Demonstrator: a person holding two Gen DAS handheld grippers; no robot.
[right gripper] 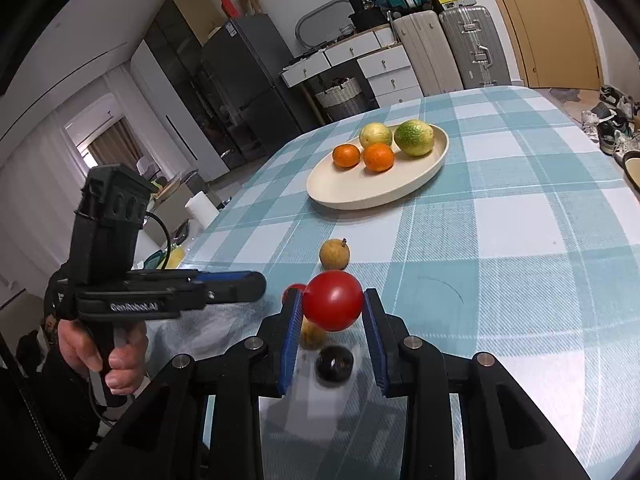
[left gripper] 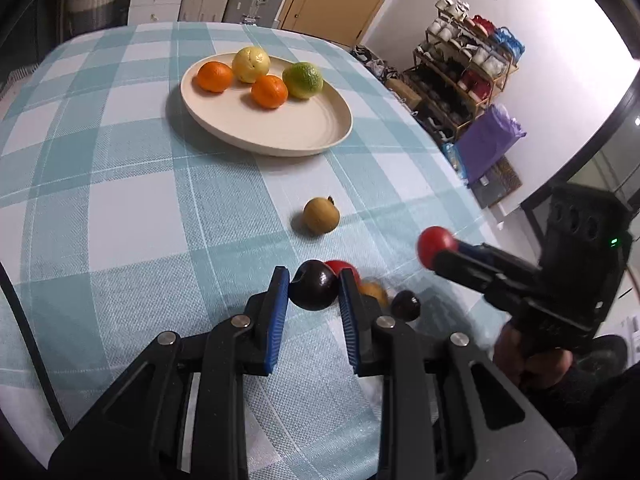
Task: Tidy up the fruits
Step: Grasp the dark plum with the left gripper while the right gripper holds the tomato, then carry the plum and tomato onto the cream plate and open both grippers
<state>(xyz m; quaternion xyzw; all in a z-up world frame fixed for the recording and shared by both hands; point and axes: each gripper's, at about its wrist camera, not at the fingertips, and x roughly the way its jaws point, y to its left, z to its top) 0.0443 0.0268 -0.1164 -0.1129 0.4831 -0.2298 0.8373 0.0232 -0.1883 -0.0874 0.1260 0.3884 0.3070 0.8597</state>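
A cream plate (left gripper: 280, 128) (right gripper: 360, 196) holds two oranges (left gripper: 215, 76) (left gripper: 269, 91), a yellow fruit (left gripper: 251, 64) and a green fruit (left gripper: 303, 80). My left gripper (left gripper: 314, 286) is shut on a dark plum (left gripper: 313, 290) just above the cloth. My right gripper (right gripper: 332, 300) is shut on a red tomato (right gripper: 333, 301) (left gripper: 436, 246), held above the table. A brown longan (left gripper: 321, 215) (right gripper: 334, 254) lies between the grippers and the plate. Another red fruit (left gripper: 340, 267), a yellowish fruit (left gripper: 374, 292) (right gripper: 312, 336) and a small dark fruit (left gripper: 405, 305) (right gripper: 334, 364) lie close by.
The checked blue-and-white tablecloth (left gripper: 120, 184) covers the table. Its right edge (left gripper: 460, 184) drops to a floor with a shoe rack (left gripper: 464, 64) and a purple bag (left gripper: 488, 140). Suitcases (right gripper: 452, 48) and drawers (right gripper: 384, 68) stand behind the table.
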